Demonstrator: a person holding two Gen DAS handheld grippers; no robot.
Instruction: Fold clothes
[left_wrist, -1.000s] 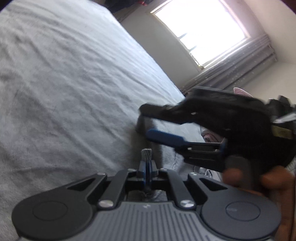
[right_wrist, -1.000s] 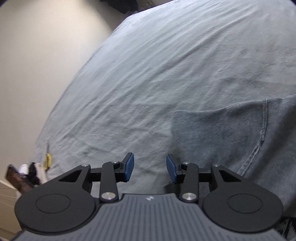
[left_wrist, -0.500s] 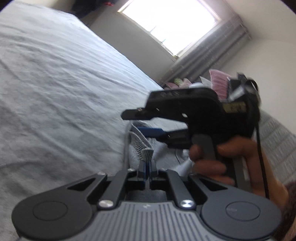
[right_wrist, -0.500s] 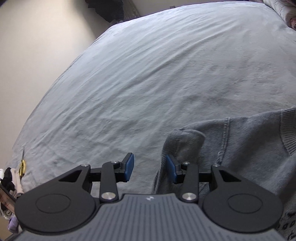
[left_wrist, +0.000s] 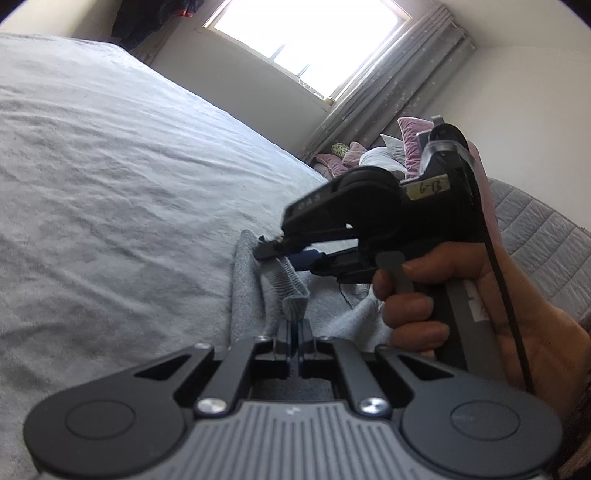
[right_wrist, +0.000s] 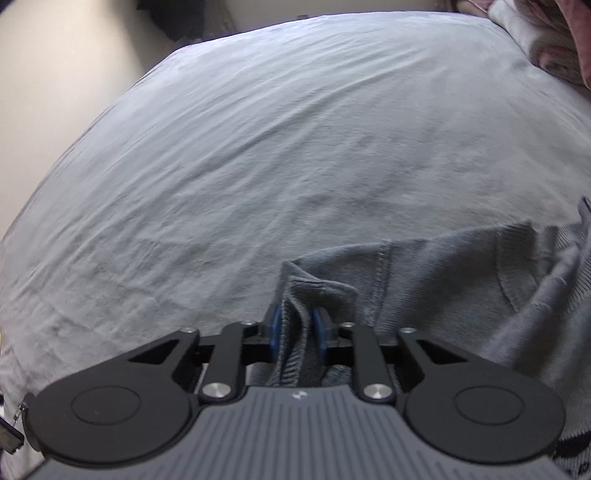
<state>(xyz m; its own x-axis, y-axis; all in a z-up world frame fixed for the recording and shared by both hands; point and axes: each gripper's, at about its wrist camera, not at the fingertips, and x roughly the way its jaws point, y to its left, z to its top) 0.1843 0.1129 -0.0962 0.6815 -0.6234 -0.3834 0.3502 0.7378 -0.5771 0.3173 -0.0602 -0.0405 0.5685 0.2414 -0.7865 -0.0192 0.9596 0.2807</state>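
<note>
Lying bunched at the near edge of the bed (right_wrist: 295, 147), the grey sweater (right_wrist: 461, 280) is gripped by both our tools. Our right gripper (right_wrist: 295, 328) has just been closing, and its blue pads now pinch a ribbed fold of the sweater between the jaws. Our left gripper (left_wrist: 294, 334) has its jaws together on a narrow ribbed edge of the same garment (left_wrist: 295, 306). From the left wrist view we see the right gripper (left_wrist: 280, 251) and the hand (left_wrist: 461, 295) squeezing its handle just ahead. Behind it are what look like pink pillows (left_wrist: 410, 147), curtains (left_wrist: 388, 92) and a bright window (left_wrist: 306, 33).
</note>
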